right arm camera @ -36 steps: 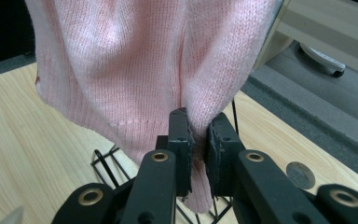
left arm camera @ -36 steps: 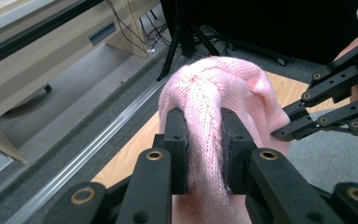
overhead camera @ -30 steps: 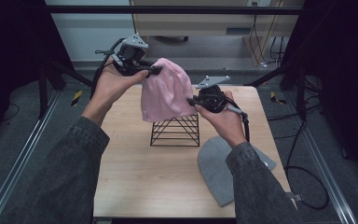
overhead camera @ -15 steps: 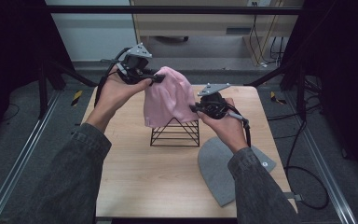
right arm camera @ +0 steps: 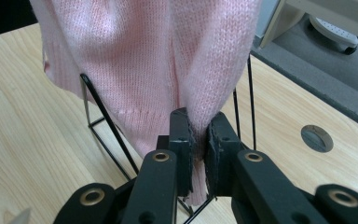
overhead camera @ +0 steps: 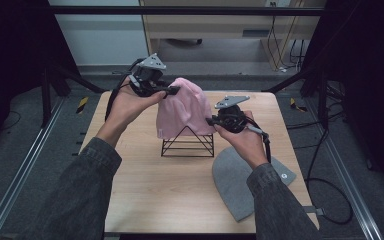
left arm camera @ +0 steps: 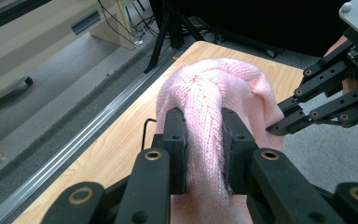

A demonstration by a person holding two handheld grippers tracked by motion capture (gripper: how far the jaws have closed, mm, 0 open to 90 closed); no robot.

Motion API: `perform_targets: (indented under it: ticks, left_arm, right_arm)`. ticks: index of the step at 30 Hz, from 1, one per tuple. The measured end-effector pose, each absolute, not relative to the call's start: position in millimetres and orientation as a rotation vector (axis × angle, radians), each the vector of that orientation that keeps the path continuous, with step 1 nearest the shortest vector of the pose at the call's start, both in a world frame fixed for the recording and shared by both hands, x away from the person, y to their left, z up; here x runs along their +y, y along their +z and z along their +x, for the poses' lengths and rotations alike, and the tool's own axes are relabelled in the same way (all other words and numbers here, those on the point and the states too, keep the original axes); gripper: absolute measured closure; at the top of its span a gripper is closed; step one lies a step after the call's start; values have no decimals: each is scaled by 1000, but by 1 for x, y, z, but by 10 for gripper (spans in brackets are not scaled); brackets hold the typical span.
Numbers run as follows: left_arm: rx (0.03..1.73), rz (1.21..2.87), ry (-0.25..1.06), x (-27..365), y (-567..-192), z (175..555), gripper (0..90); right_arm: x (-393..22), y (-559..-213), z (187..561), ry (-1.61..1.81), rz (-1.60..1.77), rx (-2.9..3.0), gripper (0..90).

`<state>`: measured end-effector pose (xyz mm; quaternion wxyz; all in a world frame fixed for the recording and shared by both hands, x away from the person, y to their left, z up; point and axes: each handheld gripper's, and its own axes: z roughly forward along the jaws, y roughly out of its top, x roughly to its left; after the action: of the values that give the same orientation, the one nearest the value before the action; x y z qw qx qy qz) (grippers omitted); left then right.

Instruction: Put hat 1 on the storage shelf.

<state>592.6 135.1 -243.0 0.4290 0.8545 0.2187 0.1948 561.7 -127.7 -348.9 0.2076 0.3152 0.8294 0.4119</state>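
A pink knitted hat [overhead camera: 182,109] hangs over a black wire pyramid frame [overhead camera: 187,144] in the middle of the table. My left gripper [overhead camera: 174,90] is shut on a fold of the pink hat [left arm camera: 205,116] at its upper left. My right gripper [overhead camera: 211,121] is shut on the hat's lower right edge [right arm camera: 198,93]. In the left gripper view my left gripper [left arm camera: 204,154] pinches the knit, and the right gripper's jaws show at the right. In the right gripper view my right gripper [right arm camera: 198,149] clamps the hem, with the frame's rods [right arm camera: 107,126] beneath.
A grey knitted hat [overhead camera: 240,175] lies flat on the wooden table [overhead camera: 145,190] at the front right, under the right forearm. A round hole [right arm camera: 317,137] sits in the tabletop. Cables run over the floor to the right.
Both grippers have come down a little with the pink hat, which now sits lower over the wire frame.
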Motion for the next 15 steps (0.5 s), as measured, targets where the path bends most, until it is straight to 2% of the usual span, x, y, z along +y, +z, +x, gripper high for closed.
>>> perform_targets:
  ticks: [15]
  left_arm:
    - [518,2140,469,131,-262,590,739]
  right_arm:
    - [-134,-368,559,1135,889,2323,827]
